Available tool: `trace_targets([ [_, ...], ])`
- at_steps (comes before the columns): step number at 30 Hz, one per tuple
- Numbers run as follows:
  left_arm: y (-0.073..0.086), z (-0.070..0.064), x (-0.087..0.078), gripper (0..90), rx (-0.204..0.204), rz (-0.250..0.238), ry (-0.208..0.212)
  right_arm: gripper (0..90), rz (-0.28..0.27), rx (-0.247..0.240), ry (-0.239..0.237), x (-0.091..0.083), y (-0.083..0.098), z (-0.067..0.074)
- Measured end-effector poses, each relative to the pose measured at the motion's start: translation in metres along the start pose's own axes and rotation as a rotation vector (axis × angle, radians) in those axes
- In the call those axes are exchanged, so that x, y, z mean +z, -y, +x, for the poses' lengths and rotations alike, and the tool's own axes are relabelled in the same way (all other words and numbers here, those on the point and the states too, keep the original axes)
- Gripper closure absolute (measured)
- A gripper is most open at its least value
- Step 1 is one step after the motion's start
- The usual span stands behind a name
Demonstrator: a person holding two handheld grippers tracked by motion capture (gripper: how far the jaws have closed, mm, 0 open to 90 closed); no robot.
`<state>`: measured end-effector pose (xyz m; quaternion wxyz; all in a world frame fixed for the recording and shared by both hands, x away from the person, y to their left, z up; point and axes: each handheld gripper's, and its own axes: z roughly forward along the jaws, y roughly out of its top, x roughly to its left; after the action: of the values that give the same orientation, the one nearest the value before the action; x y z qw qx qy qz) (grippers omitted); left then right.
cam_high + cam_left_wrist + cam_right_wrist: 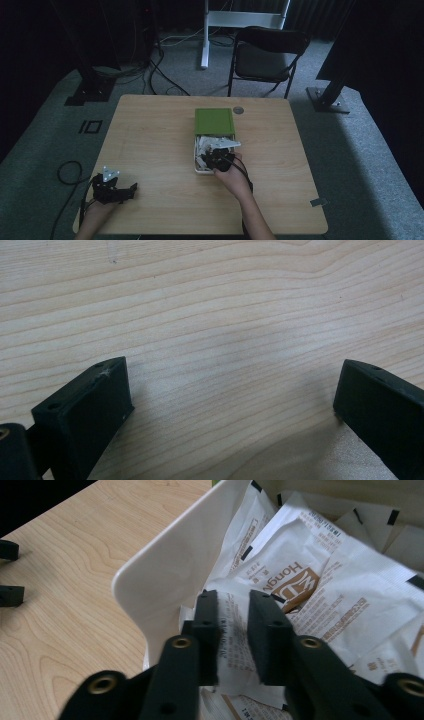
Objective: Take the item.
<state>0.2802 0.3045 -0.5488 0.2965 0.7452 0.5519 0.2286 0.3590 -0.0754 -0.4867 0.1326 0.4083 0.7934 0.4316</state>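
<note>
A sachet (235, 645) is pinched by the right gripper (234, 611) inside the white box (165, 575), presumably for removal; the left gripper (230, 395) is rested wide apart near the table's (155, 125) front-left corner.

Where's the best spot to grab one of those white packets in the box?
Probably the packet's raised edge, coming from above with one jaw on each flat face. The packets lie loosely piled in the white box, so an upturned thin edge suits the jaws. The right gripper is pinching one like that.

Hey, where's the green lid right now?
In the high view, the green lid lies on the table's far middle, directly behind the white box of packets.
</note>
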Motion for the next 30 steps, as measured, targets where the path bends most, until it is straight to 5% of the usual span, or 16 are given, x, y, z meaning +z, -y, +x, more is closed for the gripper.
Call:
trace_targets([
  [18, 0.0, 0.0, 0.0, 2.8, -0.002, -0.003, -0.001, 86.1, -0.072, -0.01, -0.015, -0.024, -0.015, -0.004],
  [30, 0.0, 0.0, 0.0, 2.8, 0.0, 0.0, 0.0, 86.8, -0.159, -0.029, -0.008, -0.057, -0.034, -0.01],
])
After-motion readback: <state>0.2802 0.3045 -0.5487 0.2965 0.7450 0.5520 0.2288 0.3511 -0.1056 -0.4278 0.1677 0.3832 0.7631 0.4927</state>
